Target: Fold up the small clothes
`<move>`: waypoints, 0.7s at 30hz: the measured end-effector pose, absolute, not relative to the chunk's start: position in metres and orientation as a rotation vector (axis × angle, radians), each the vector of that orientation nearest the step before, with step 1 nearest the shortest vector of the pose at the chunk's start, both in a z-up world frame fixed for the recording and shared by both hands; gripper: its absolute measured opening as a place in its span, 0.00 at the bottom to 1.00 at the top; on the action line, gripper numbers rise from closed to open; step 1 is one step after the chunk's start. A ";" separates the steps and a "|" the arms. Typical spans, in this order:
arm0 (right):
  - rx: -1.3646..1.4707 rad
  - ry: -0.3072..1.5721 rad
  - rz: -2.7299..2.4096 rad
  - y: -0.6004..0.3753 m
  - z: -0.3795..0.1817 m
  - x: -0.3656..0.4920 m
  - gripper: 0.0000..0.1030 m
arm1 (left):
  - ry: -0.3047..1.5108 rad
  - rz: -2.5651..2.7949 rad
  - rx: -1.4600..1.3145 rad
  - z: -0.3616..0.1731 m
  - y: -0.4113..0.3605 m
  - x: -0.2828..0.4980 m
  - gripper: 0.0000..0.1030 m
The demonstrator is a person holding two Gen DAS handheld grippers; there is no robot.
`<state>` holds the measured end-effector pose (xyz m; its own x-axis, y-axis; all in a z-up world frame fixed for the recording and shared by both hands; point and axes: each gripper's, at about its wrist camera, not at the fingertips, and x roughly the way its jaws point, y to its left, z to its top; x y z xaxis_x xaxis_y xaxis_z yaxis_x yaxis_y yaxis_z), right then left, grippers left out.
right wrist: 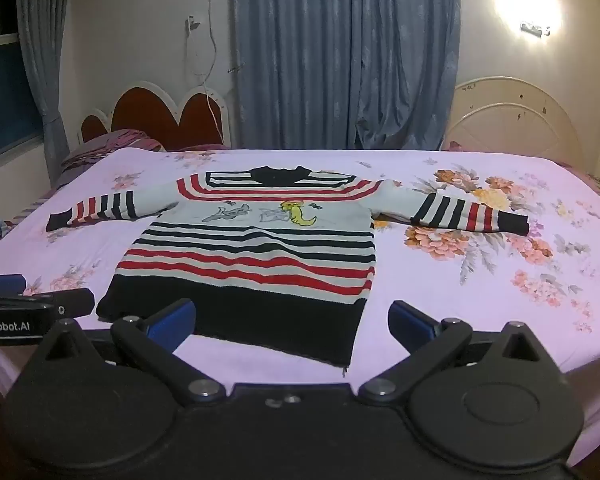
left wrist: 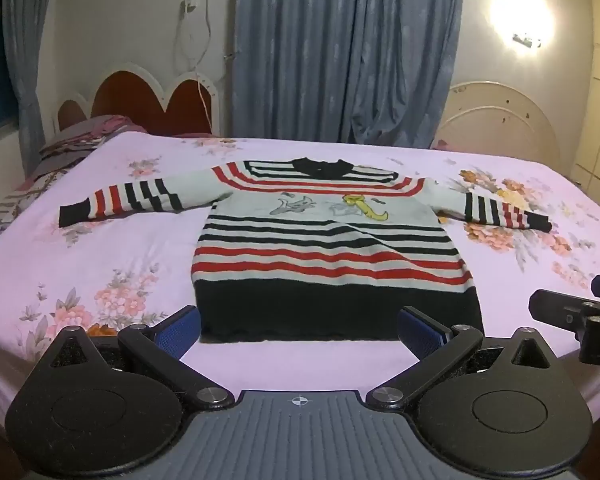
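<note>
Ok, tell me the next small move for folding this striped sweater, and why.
Probably reach the left gripper forward and out to the sleeve cuff on its side, ready to fold that sleeve across the body. The sweater lies flat on the bed with both sleeves spread wide, and both grippers, the right gripper included, are open and empty near the black hem.

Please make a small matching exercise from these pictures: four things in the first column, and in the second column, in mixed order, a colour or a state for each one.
Column one:
1. sweater
2. bed sheet
3. curtain
4. left tool

Column two:
A. blue-grey, hanging behind the bed
B. open, holding nothing
C. spread flat, sleeves out to both sides
D. pink with flowers

Pairs: 1-C, 2-D, 3-A, 4-B
</note>
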<state>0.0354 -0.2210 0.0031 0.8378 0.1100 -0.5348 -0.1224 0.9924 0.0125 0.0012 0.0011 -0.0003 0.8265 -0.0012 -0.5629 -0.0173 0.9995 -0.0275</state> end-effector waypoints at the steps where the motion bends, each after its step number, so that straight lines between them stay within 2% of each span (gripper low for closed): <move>1: -0.022 0.560 0.125 -0.222 0.003 0.035 0.99 | 0.585 0.015 -0.018 0.000 0.000 0.000 1.00; 21: -0.023 0.554 0.134 -0.223 0.008 0.043 0.99 | 0.588 0.028 -0.023 0.003 0.007 0.005 1.00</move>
